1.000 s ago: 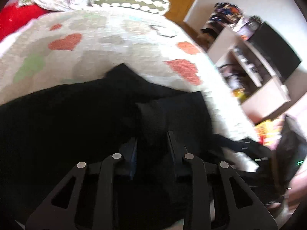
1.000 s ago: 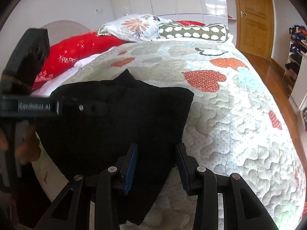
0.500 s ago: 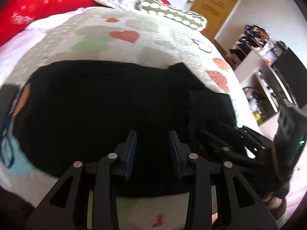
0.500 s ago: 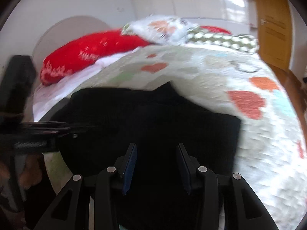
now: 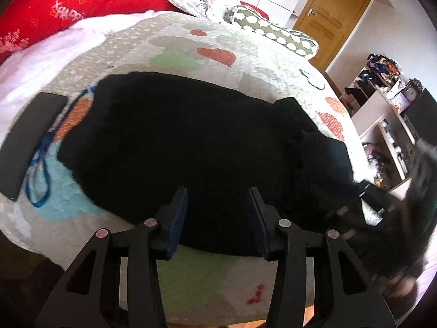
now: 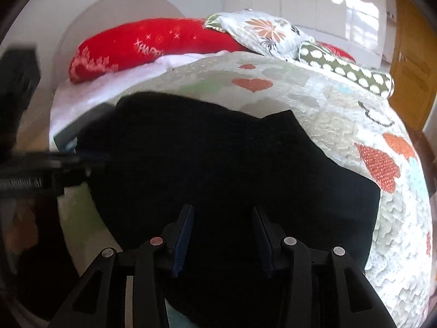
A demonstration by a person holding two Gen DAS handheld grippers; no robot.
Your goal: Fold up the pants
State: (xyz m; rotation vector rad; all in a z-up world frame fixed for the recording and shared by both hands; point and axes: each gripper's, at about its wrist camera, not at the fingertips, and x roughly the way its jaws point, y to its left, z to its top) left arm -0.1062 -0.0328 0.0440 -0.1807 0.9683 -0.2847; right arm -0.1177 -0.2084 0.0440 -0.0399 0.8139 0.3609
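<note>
Black pants (image 5: 196,142) lie flat across a quilted bedspread with hearts (image 5: 218,54), stretched left to right near the bed's front edge. My left gripper (image 5: 218,205) is open and empty, hovering over the pants' near edge. The pants also show in the right wrist view (image 6: 232,169). My right gripper (image 6: 222,224) is open and empty above the pants' right part. The right gripper appears blurred at the right of the left wrist view (image 5: 382,207). The left gripper shows at the left of the right wrist view (image 6: 41,175).
A black phone-like slab (image 5: 27,136) and a blue cord (image 5: 41,169) lie on the bed left of the pants. Red pillow (image 6: 142,46), floral pillow (image 6: 262,32) and spotted bolster (image 6: 349,73) at the head. A shelf unit (image 5: 387,114) and a wooden door (image 5: 333,19) stand to the right.
Both grippers have swung left and pulled back, bringing the whole spread pants into view. Both stayed open. The pants lie as before.
</note>
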